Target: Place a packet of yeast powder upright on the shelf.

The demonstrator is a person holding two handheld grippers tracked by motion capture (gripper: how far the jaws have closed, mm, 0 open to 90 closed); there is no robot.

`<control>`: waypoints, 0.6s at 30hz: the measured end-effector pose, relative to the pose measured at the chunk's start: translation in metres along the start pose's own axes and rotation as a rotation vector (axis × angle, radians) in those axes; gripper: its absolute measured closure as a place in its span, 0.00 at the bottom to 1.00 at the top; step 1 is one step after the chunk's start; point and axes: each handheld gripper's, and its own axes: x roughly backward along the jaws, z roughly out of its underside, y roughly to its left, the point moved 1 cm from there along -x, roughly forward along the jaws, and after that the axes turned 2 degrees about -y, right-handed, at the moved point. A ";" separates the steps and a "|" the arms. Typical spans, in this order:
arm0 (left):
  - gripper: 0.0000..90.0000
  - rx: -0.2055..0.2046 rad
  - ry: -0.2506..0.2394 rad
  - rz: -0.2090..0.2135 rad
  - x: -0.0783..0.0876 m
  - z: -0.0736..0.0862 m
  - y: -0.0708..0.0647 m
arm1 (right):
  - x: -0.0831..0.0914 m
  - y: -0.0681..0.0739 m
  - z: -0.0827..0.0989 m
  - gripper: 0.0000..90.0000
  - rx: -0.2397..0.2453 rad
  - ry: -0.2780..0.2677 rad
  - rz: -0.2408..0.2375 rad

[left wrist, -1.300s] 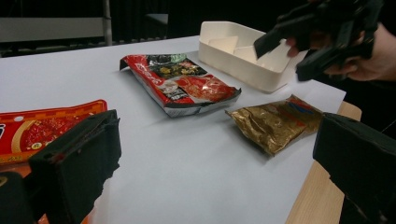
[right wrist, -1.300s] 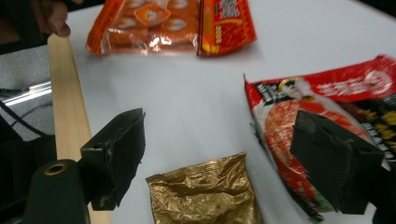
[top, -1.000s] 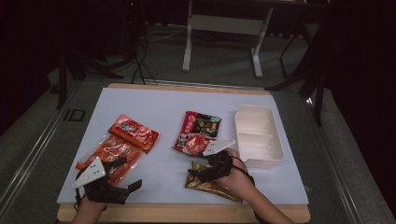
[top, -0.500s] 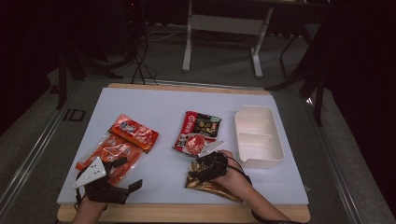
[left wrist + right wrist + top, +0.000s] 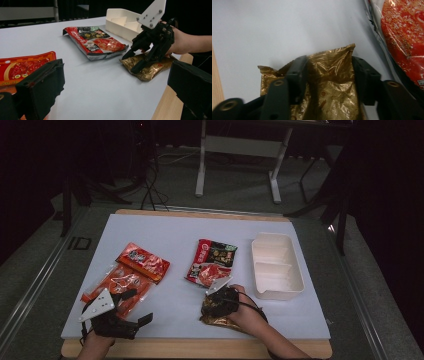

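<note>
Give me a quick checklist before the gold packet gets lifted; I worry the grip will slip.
1. Right claw straddles the gold packet, jaws just closing: ok.
2. Pads pressing firmly on the foil: cannot tell.
3. Gold packet apart from the red-and-black packet: ok.
4. White tray compartments bare: ok.
5. Left claw off to the side, open: ok.

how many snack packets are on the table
4. A gold packet near the front edge under the right gripper; a red-and-black packet beside the white tray; a red packet overlapping an orange packet at the left. Others could lie hidden underneath.
</note>
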 end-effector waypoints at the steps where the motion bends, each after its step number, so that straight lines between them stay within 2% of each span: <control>1: 0.01 -0.001 0.003 0.001 0.000 0.000 0.000 | 0.000 0.001 0.000 0.62 0.007 0.002 -0.001; 5: 0.01 0.001 0.002 0.000 0.000 0.000 0.000 | 0.001 0.004 -0.003 0.73 0.019 0.016 -0.003; 9: 0.01 -0.004 0.007 -0.001 0.000 0.000 0.000 | 0.002 0.002 -0.003 0.91 0.007 0.023 0.006; 14: 0.01 -0.004 0.009 -0.002 0.000 0.000 0.000 | 0.007 -0.001 -0.005 0.95 -0.009 0.017 -0.013; 18: 0.01 -0.003 0.009 -0.001 0.000 0.001 0.000 | 0.020 -0.002 -0.008 0.96 -0.027 -0.023 -0.031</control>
